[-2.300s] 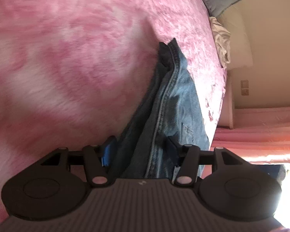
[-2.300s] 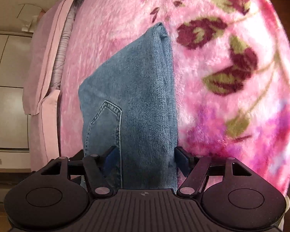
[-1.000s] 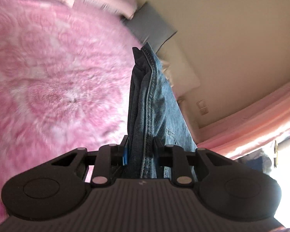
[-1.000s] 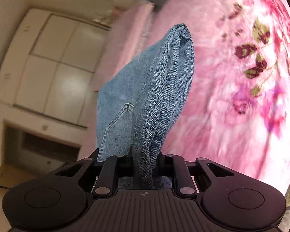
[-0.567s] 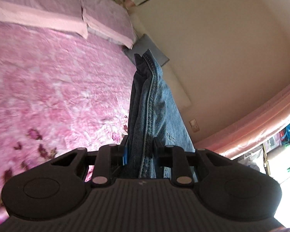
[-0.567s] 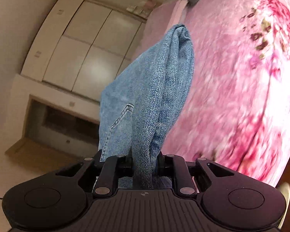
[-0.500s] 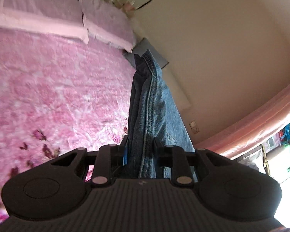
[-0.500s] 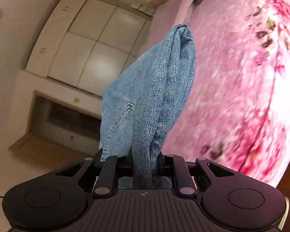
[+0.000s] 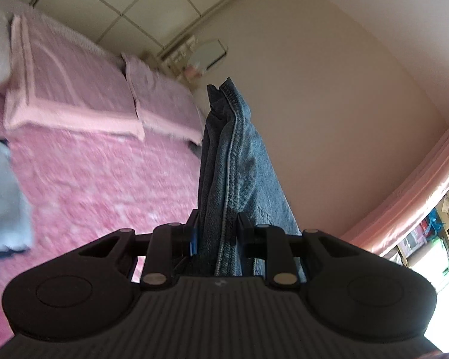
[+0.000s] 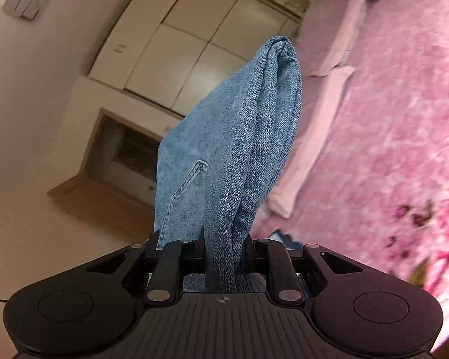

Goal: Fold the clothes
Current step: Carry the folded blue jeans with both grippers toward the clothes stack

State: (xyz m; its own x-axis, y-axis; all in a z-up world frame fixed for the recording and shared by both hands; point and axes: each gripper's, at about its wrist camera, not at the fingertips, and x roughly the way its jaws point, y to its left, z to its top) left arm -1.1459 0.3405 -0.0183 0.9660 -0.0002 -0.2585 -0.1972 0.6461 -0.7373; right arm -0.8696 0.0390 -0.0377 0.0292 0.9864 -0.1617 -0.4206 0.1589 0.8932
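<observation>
**Jeans pinched at both ends, up off the bed**

Folded jeans [image 9: 239, 161] sit in both claws at once, hanging in the air between them, not resting on the bed [image 9: 104, 173]. Left claw [image 9: 217, 233] is clamped on the thick seamed edge, several denim layers stacked between the jaws; looks like the waistband/side-seam end. Right claw [image 10: 224, 246] is clamped on a bunched fold of the same jeans [image 10: 242, 137], pocket stitching just left of the grip.

Why held this way, my read: two grips at opposite ends keep the stacked layers aligned so the fold doesn't slip open while it's carried. Both cameras tilt up toward wardrobe [image 10: 179, 39] and wall, so the bundle is well above the pink blanket, likely in transit to a set-down or stacking spot.

Pink pillows [image 9: 74, 89] at the head of the bed. A pale grey-blue cloth [image 9: 3, 197] lies on the bed at the left view's edge; too blurred to tell what it is.

Risk: right grip is on bunched cloth, could skew on release.
</observation>
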